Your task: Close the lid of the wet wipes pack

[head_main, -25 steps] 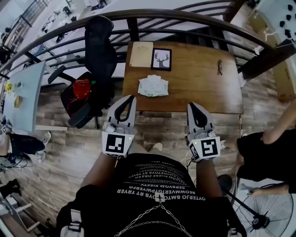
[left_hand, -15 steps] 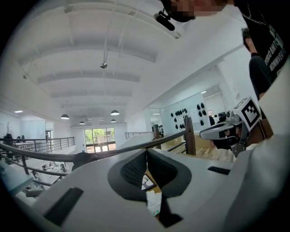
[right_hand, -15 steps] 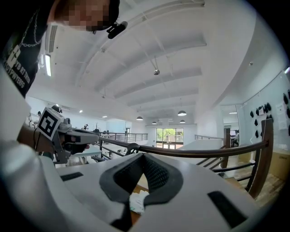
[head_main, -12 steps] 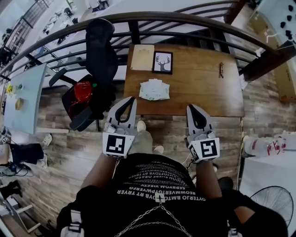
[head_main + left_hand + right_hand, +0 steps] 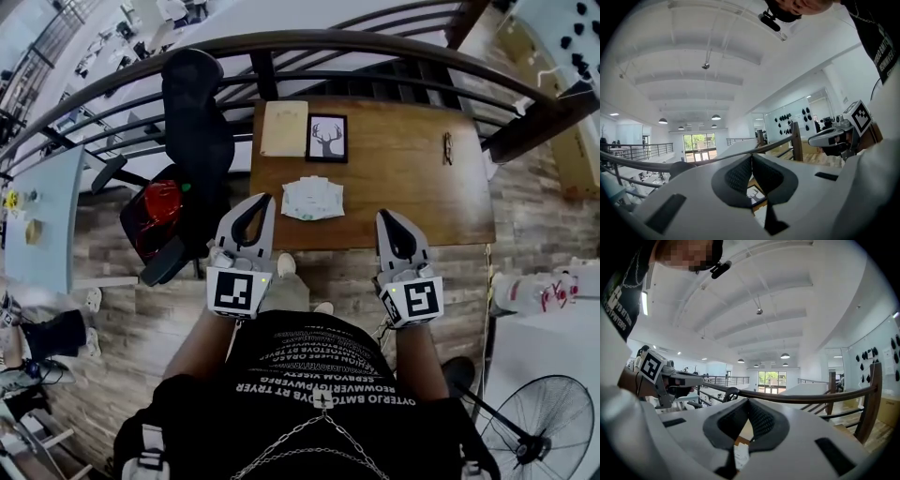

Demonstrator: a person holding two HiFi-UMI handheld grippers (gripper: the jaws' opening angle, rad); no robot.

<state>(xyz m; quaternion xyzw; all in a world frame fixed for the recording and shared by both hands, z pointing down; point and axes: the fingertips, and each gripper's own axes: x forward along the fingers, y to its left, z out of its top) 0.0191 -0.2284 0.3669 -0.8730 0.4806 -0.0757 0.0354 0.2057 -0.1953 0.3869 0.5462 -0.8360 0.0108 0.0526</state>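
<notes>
Head view, scene: a person stands at the near edge of a wooden table [image 5: 422, 187] with a tool in each hand, both pointing toward it.
Task item: the wet wipes pack [image 5: 311, 198] lies flat on the table, close to the front edge and left of the middle. It is white. The lid position cannot be made out at this size.
Left side: the left gripper [image 5: 266, 200] has its tips over the table's front left corner as pictured. The pack sits just beside the tips, to their right, with a gap between and no contact.
Right side: the right gripper [image 5: 386, 215] has its tips at the table's front edge. The pack lies well apart from them, ahead and to the left.
Pack vs both: ahead of the two tools and between their lines, nearer the left one.
Jaws, left gripper view: pads meet at the tip, nothing held.
Jaws, right gripper view: pads meet at the tip, nothing held.
Other table items: a framed deer picture [image 5: 326, 138] and a tan pad [image 5: 284, 128] stand side by side beyond the pack.
Surroundings: a black office chair [image 5: 197, 122] is left of the table, and a curved railing [image 5: 375, 42] is behind it.
</notes>
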